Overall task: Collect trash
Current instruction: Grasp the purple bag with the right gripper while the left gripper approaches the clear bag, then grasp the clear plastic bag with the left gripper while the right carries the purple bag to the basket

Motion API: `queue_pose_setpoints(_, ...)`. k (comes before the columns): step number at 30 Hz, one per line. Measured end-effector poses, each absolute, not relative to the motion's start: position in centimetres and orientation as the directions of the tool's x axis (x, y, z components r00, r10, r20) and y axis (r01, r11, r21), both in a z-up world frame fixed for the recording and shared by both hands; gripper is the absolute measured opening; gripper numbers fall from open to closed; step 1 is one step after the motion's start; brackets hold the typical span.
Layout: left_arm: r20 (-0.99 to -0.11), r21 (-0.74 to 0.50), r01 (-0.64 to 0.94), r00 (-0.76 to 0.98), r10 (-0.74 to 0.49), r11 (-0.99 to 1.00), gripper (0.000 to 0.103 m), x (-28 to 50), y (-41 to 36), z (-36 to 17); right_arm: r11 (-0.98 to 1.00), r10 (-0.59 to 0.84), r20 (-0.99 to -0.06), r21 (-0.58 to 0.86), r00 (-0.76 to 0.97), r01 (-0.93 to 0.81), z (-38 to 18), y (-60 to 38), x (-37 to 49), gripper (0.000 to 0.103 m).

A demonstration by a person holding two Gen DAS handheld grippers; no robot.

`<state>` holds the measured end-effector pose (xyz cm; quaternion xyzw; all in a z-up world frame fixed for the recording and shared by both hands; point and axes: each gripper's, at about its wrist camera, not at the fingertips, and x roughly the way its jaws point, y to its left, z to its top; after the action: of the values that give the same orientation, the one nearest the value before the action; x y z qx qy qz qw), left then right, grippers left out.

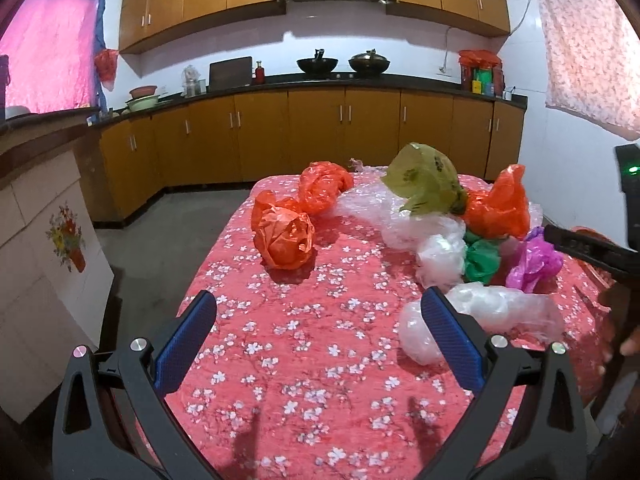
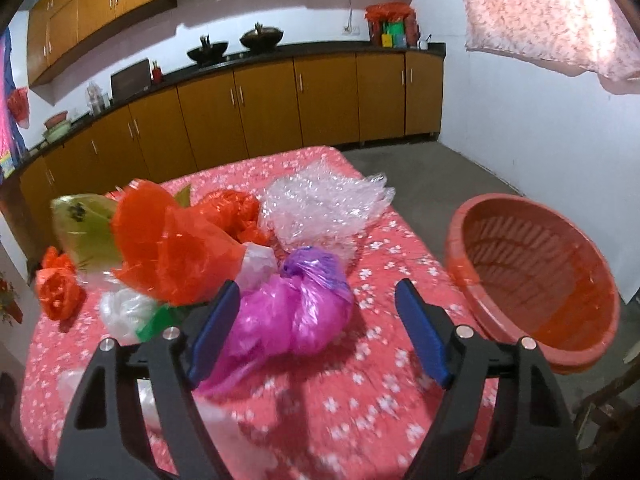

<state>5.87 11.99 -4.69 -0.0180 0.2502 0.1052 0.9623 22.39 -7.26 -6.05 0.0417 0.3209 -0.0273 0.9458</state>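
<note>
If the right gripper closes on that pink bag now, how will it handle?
The pink bag looks like thin crumpled plastic, so probably light and floppy; it should squash between the right gripper's open fingers. Its glossy film may slip, and loose ends could trail.

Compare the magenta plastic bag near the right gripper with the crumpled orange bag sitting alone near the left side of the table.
The magenta plastic bag is pink-purple and lies spread out low between the open right gripper's fingers; the orange bag is balled up tight like a rosette. The magenta bag sits against the pile of other bags; the orange one stands apart from it. Both are thin crumpled plastic on the floral tablecloth.
</note>
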Motion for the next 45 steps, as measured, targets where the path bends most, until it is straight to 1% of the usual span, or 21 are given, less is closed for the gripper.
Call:
queue_pose_setpoints(2, -0.486, 0.015, -0.208, 0.853, 0.189, 0.978, 0.101, 6.2, 12.2, -4.9, 0.995, -0.029, -0.631, 0.056, 0.775, 0.083, -6.7, -7.2, 23.4, 0.078)
queue_pose_setpoints(7, -0.498, -0.002, -0.200, 0.850, 0.172, 0.980, 0.101, 7.1, 12.2, -5.3, 0.995, 0.015, -0.665, 0.083, 0.747, 0.054, -7.8, -7.2, 24.7, 0.078)
queue_pose_setpoints(8, -0.500, -0.006, -0.195, 0.850, 0.166, 0.981, 0.101, 7.2, 12.1, -5.3, 0.995, 0.028, -0.667, 0.087, 0.745, 0.041, -8.0, -7.1, 24.7, 0.074)
queue_pose_setpoints(9, -0.500, -0.009, -0.189, 0.852, 0.159, 0.982, 0.101, 7.3, 12.0, -5.3, 0.995, 0.042, -0.665, 0.093, 0.746, 0.027, -8.0, -7.0, 24.6, 0.068)
queue_pose_setpoints(10, -0.499, -0.009, -0.185, 0.853, 0.156, 0.983, 0.101, 7.3, 11.8, -5.3, 0.995, 0.064, -0.663, 0.102, 0.746, 0.005, -8.1, -6.9, 24.6, 0.055)
queue_pose_setpoints(14, -0.491, -0.010, -0.156, 0.861, 0.131, 0.988, 0.101, 7.5, 11.0, -4.9, 0.996, 0.068, -0.647, 0.090, 0.759, -0.012, -7.8, -6.9, 24.1, 0.039)
queue_pose_setpoints(17, -0.491, -0.017, -0.132, 0.864, 0.107, 0.991, 0.101, 7.8, 10.4, -4.8, 0.994, 0.080, -0.641, 0.106, 0.764, -0.015, -7.5, -7.5, 23.5, 0.033)
queue_pose_setpoints(24, -0.504, -0.031, -0.043, 0.863, 0.022, 0.999, 0.101, 8.9, 8.1, -4.7, 0.995, 0.055, -0.604, 0.097, 0.795, 0.005, -6.2, -8.9, 21.8, 0.030)
queue_pose_setpoints(28, -0.503, -0.006, 0.025, 0.864, -0.025, 1.000, 0.097, 9.5, 6.0, -4.7, 0.996, 0.032, -0.582, 0.082, 0.812, 0.020, -5.5, -10.0, 20.6, 0.030)
queue_pose_setpoints(31, -0.523, 0.015, 0.081, 0.850, -0.062, 0.997, 0.095, 10.1, 4.4, -5.2, 0.996, 0.010, -0.573, 0.075, 0.819, 0.040, -5.3, -11.1, 19.8, 0.030)
queue_pose_setpoints(37, -0.560, 0.041, 0.135, 0.824, -0.089, 0.990, 0.095, 11.4, 2.6, -6.2, 0.993, -0.012, -0.572, 0.093, 0.820, 0.079, -5.1, -13.5, 18.6, 0.030)
queue_pose_setpoints(41, -0.602, 0.031, 0.175, 0.789, -0.121, 0.984, 0.095, 12.4, 2.3, -6.9, 0.990, -0.028, -0.571, 0.099, 0.820, 0.103, -4.9, -15.0, 17.7, 0.030)
queue_pose_setpoints(42, -0.615, 0.022, 0.180, 0.778, -0.129, 0.983, 0.094, 12.6, 2.2, -7.2, 0.989, -0.032, -0.571, 0.101, 0.820, 0.109, -4.8, -15.2, 17.4, 0.030)
queue_pose_setpoints(45, -0.646, -0.023, 0.185, 0.747, -0.155, 0.983, 0.085, 12.8, 2.3, -7.7, 0.986, -0.040, -0.572, 0.111, 0.819, 0.126, -4.7, -15.8, 17.0, 0.030)
